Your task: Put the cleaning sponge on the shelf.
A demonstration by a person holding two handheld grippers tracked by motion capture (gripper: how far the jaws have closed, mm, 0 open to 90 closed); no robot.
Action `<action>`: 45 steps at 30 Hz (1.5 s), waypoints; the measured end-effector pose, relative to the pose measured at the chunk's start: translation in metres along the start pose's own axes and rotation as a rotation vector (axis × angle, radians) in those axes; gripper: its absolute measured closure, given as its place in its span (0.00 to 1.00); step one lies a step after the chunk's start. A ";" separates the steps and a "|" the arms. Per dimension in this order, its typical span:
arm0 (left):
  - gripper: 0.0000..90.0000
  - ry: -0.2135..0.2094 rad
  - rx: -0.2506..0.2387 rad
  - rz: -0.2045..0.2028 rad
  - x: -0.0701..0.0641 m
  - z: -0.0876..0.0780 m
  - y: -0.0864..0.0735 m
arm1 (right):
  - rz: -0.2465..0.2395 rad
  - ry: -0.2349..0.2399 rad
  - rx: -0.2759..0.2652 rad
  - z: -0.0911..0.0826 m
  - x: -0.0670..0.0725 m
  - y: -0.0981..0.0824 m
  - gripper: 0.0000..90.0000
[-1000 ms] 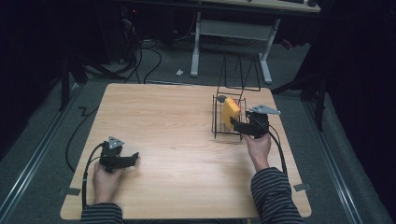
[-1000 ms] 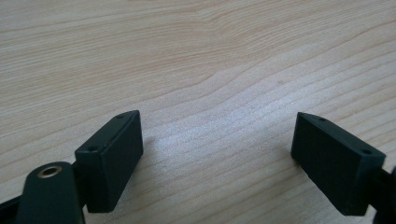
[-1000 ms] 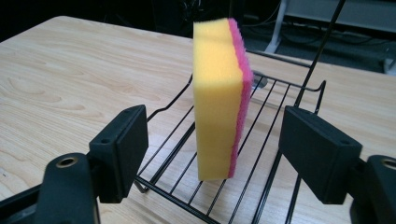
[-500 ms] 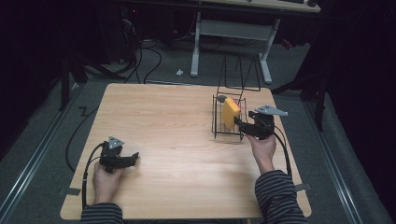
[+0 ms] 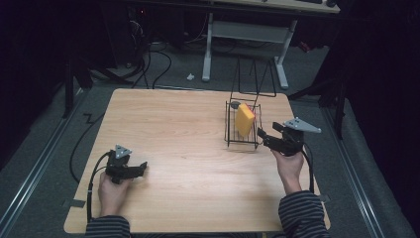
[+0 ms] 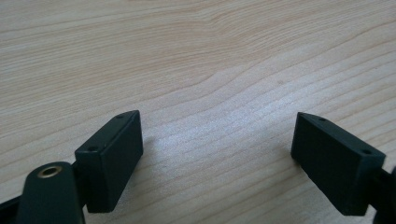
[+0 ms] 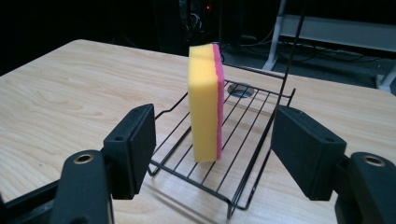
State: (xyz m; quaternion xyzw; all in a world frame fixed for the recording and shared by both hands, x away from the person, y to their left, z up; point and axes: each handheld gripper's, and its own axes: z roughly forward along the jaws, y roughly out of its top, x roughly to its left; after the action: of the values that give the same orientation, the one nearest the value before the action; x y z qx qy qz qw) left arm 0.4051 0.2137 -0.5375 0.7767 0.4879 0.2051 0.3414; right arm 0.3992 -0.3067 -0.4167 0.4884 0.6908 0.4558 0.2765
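The right gripper sits just off the near side of the wire rack, its jaws apart with nothing between them; they have just been closing a little, yet no pad touches anything. Straight ahead of it, in the right gripper view, the sponge stands on end on the rack's wire floor, yellow foam with a pink layer on one face, its long axis upright and its narrow edge turned toward the jaws. It is free of both pads and stands a short way beyond their tips, so I judge that any fresh grasp would call for a forward reach with the pads meeting the two broad faces. The right hand is by far the nearer one. The left gripper rests low over the bench near its front left corner, well apart from the rack, jaws spread wide over bare wood. The rack itself stands toward the bench's right edge, its tall wire back rising at the far side. Beyond the bench lie a dark floor, loose cables and the legs of a white desk.
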 end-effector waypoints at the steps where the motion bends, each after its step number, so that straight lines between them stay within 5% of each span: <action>1: 0.19 0.000 0.000 0.000 0.000 0.000 0.000 | -0.002 -0.001 0.002 -0.003 0.000 -0.001 0.35; 20: 0.19 0.000 0.000 0.001 0.000 0.000 0.000 | 0.038 -0.017 -0.032 -0.036 -0.012 -0.036 0.36; 45: 0.19 0.004 0.000 0.002 0.000 0.000 0.000 | 0.081 -0.032 0.061 -0.023 -0.015 -0.092 0.37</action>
State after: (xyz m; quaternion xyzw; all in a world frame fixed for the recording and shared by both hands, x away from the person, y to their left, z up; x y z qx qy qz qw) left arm 0.4049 0.2133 -0.5375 0.7767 0.4881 0.2069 0.3400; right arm 0.3472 -0.3387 -0.4903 0.5313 0.6795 0.4376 0.2539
